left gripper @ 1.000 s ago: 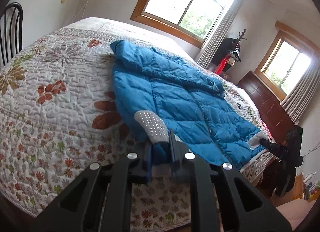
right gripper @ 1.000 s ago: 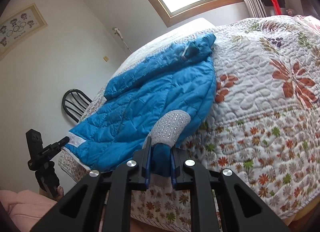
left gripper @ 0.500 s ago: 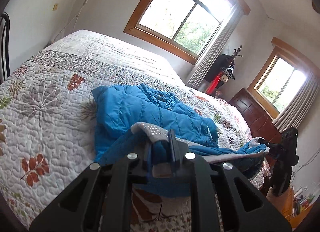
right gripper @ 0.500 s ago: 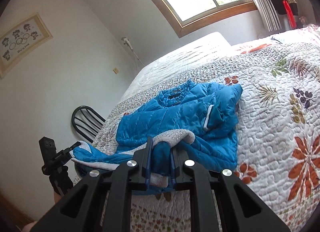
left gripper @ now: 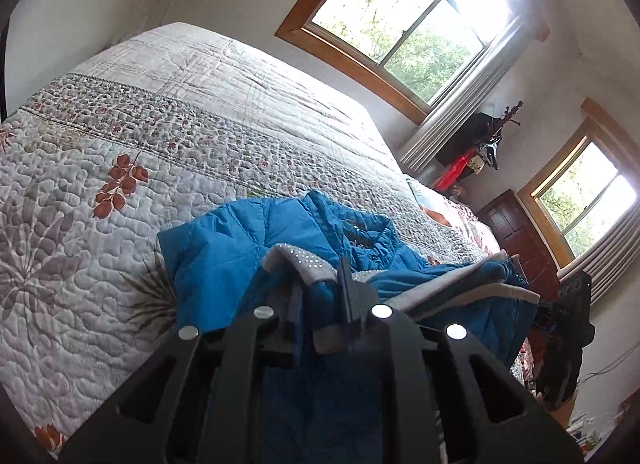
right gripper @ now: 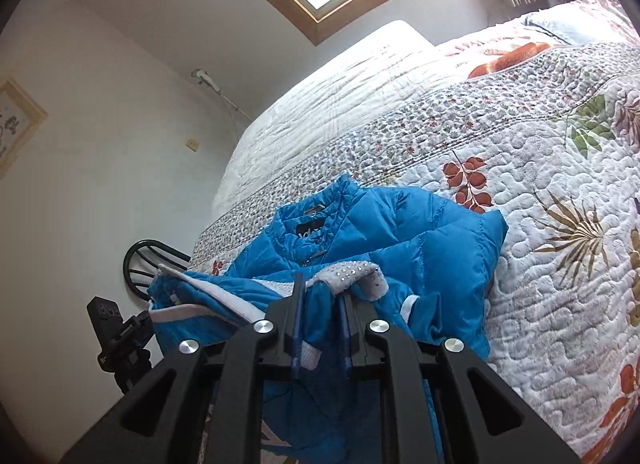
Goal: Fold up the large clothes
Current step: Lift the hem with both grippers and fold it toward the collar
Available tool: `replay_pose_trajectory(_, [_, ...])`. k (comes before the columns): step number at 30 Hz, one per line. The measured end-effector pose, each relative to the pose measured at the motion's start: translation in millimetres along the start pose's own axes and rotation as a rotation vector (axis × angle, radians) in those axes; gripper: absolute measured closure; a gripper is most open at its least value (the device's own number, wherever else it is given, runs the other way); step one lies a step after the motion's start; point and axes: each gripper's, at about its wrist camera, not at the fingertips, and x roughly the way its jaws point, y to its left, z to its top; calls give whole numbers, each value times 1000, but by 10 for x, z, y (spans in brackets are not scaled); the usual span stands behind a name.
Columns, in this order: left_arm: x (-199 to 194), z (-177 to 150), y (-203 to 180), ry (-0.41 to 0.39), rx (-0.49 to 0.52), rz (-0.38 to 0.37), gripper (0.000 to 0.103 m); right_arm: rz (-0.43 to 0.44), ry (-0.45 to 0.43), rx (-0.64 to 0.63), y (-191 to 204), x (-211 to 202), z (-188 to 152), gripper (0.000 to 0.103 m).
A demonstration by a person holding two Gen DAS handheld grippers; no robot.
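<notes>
A blue quilted jacket [left gripper: 248, 256] lies on the bed, its collar end flat and its lower part lifted over it. My left gripper [left gripper: 320, 284] is shut on the jacket's grey studded hem [left gripper: 296, 260]. My right gripper [right gripper: 322, 296] is shut on the same hem [right gripper: 352, 274] at the other corner. The jacket [right gripper: 400, 232] shows its collar and label in the right wrist view. The hem edge stretches between both grippers above the jacket's upper part. The right gripper [left gripper: 568, 328] shows at the right in the left wrist view, and the left gripper [right gripper: 120, 336] at the left in the right wrist view.
The bed carries a floral quilt [left gripper: 100, 167] that spreads far beyond the jacket. A black chair [right gripper: 148, 260] stands by the wall beside the bed. A dark wooden dresser [left gripper: 516, 232] and two windows sit past the bed's far side.
Both grippers have lifted the hem off the bed's near edge and carried it toward the collar. The jacket, spread flat a second ago, is now doubled over itself.
</notes>
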Motion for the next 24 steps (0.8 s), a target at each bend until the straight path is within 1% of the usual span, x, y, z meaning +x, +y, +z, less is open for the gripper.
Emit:
replay_pose_trajectory(6, [578,242,217,46,-33,70,88,-29,31,71,-337,486,280,89])
replay_pose_trajectory(9, [810,299,363,74,-62,82,88,-30,49,116,-538,711,362,89])
replay_pose_trajectory(14, [1031,308,496,102,-72,88,85,-31,79,167,-784,976,410,89])
replay_pose_trajectory(18, [1131,309,575,126,-91,83,84,-26,91,185,-854,1055,415,88])
replay_pose_trajectory(19, [1132,312,579,134,-98,76,83,-20,95,189,-853,1048,423,83])
replay_pose_trajectory(20, [1112,325,582,143,-107,63,82,-17,97,187,-838,1020,424,82])
replay_pose_trajectory(21, [1076,341,584,152,-120,45,79,-14,94,177,-808,973,420,77])
replay_pose_trajectory(22, [1007,364,586,156,-135,17,72,-8,88,166,-785,915,424,69])
replay_pose_trajectory(23, [915,382,584,143,-145,-12,64,-8,72,152,-746,820,412,61])
replay_pose_trajectory(24, [799,399,574,117,-146,-22,43,-25,50,132,-699,718,400,43])
